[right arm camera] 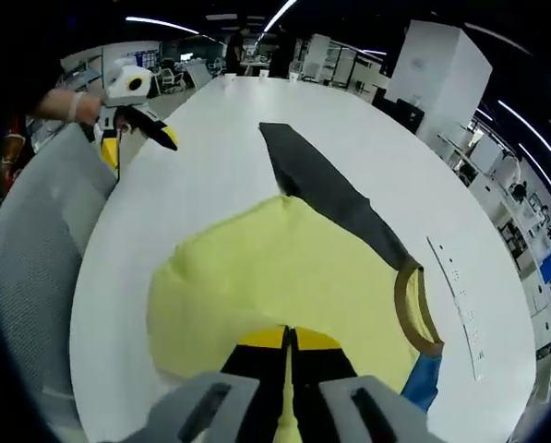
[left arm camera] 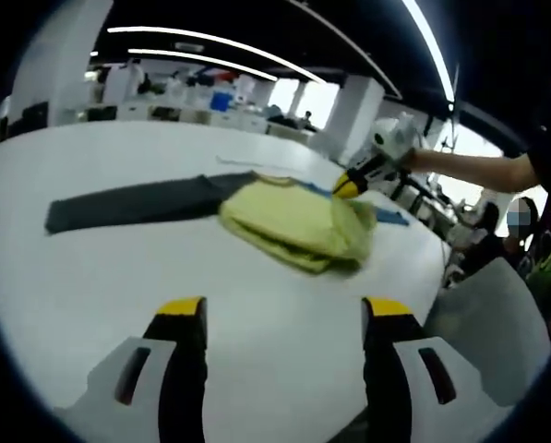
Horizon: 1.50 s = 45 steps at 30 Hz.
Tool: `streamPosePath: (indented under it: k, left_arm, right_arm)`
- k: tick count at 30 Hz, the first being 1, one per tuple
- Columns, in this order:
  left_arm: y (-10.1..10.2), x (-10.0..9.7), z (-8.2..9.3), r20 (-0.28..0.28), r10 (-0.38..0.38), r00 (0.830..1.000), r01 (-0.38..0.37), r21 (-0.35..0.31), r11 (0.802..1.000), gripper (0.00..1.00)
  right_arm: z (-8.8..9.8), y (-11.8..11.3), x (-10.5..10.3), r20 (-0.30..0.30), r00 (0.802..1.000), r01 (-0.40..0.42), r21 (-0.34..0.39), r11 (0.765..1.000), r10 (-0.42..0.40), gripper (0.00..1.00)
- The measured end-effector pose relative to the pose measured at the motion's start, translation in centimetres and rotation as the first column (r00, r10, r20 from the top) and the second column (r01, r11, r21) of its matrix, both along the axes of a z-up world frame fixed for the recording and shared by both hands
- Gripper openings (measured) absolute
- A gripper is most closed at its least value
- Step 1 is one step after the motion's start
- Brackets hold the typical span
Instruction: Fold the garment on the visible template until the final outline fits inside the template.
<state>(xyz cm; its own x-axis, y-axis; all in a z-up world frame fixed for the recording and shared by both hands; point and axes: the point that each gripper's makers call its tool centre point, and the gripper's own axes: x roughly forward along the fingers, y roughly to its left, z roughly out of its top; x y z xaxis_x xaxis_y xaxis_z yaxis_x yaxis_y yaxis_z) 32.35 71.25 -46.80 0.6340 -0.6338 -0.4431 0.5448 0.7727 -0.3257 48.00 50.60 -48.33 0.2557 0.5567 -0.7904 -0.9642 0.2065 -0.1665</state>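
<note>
You are holding the left gripper (left arm camera: 284, 309) above the bare white table (left arm camera: 118, 277) with its jaws spread wide and gripping nothing, short of the folded yellow garment (left arm camera: 298, 221). The garment is lying across one end of a dark grey template strip (left arm camera: 127, 203), with a blue patch (right arm camera: 423, 383) peeking out at its edge. You are pinching a fold of the garment in the right gripper (right arm camera: 289, 337), its jaws pressing together on the cloth.
</note>
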Motion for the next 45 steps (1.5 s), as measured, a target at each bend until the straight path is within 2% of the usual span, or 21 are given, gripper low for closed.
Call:
streamPosePath:
  k: [4,9,12,16,18,22,24,26,27,28,29,30,32,35,37,42,45]
  left_arm:
    - [0.0,-0.1,-0.1,-0.007,0.001,1.0,-0.001,0.0,1.0,0.64]
    - [-0.3,0.1,-0.2,-0.009,-0.003,1.0,0.003,0.0,1.0,0.63]
    - [-0.4,0.1,-0.1,-0.009,-0.001,1.0,0.001,-0.007,1.0,0.63]
    - [-0.3,0.3,0.0,-0.01,0.002,1.0,-0.002,-0.007,1.0,0.63]
    - [-0.1,0.3,-0.1,-0.009,0.006,1.0,-0.006,-0.008,1.0,0.63]
    - [-0.1,0.3,-0.1,-0.009,0.006,1.0,-0.006,-0.01,1.0,0.63]
    - [0.0,0.2,-0.2,-0.008,0.008,1.0,-0.008,-0.008,1.0,0.63]
    - [0.1,0.2,-0.2,-0.008,0.012,1.0,-0.012,-0.013,1.0,0.63]
    - [0.2,0.1,-0.2,-0.007,0.014,1.0,-0.015,-0.015,1.0,0.63]
    - [0.2,0.1,-0.3,-0.009,0.016,1.0,-0.017,-0.02,1.0,0.63]
    - [0.2,0.1,-0.3,-0.01,0.02,1.0,-0.02,-0.025,0.999,0.63]
    - [0.2,0.1,-0.4,-0.009,0.02,1.0,-0.02,-0.024,1.0,0.63]
    - [0.3,0.2,-0.5,-0.008,0.016,1.0,-0.016,-0.019,1.0,0.63]
    - [0.3,0.4,-0.6,-0.007,0.009,1.0,-0.009,-0.019,1.0,0.63]
    - [0.1,0.5,-0.4,-0.004,0.006,1.0,-0.006,-0.018,1.0,0.63]
    - [-0.5,0.8,0.0,0.005,-0.006,1.0,0.006,-0.018,1.0,0.64]
    - [-0.7,1.1,0.3,0.011,-0.015,1.0,0.015,-0.016,1.0,0.64]
  right_arm:
    - [-1.0,0.2,0.9,0.001,1.0,-0.001,-0.009,1.0,0.001,0.0]
    - [-2.7,-0.1,1.5,-0.033,0.999,0.038,-0.017,0.999,-0.038,0.0]
    - [-3.1,0.1,1.6,-0.048,0.998,0.049,-0.002,0.999,-0.049,0.0]
    - [-4.3,-0.3,1.8,-0.048,0.997,0.053,-0.017,0.998,-0.054,0.0]
    - [-4.7,-0.3,1.9,-0.066,0.994,0.083,0.0,0.997,-0.083,0.0]
    - [-5.0,-0.4,1.9,-0.059,0.994,0.097,0.006,0.995,-0.097,0.0]
    - [-4.5,-0.6,2.1,-0.038,0.993,0.114,0.025,0.993,-0.113,0.0]
    - [-3.3,-0.7,2.6,-0.055,0.981,0.193,0.123,0.973,-0.187,0.0]
    - [-2.4,-0.7,2.8,-0.081,0.968,0.247,0.191,0.95,-0.235,0.02]
    - [-1.8,-0.9,2.9,-0.104,0.958,0.285,0.235,0.929,-0.268,0.08]
    - [-0.9,-0.9,3.0,-0.149,0.942,0.333,0.304,0.893,-0.3,0.13]
    - [-0.4,-1.1,2.9,-0.167,0.934,0.355,0.331,0.874,-0.316,0.18]
    - [0.5,-1.8,2.9,-0.163,0.925,0.38,0.374,0.846,-0.343,0.24]
    - [1.4,-2.8,2.3,-0.214,0.896,0.444,0.427,0.788,-0.389,0.36]
    - [1.7,-3.3,1.9,-0.212,0.892,0.452,0.445,0.773,-0.399,0.42]
    - [1.4,-5.1,0.7,-0.213,0.877,0.479,0.44,0.759,-0.43,0.46]
    - [2.0,-5.6,-0.1,-0.227,0.865,0.5,0.463,0.732,-0.447,0.54]
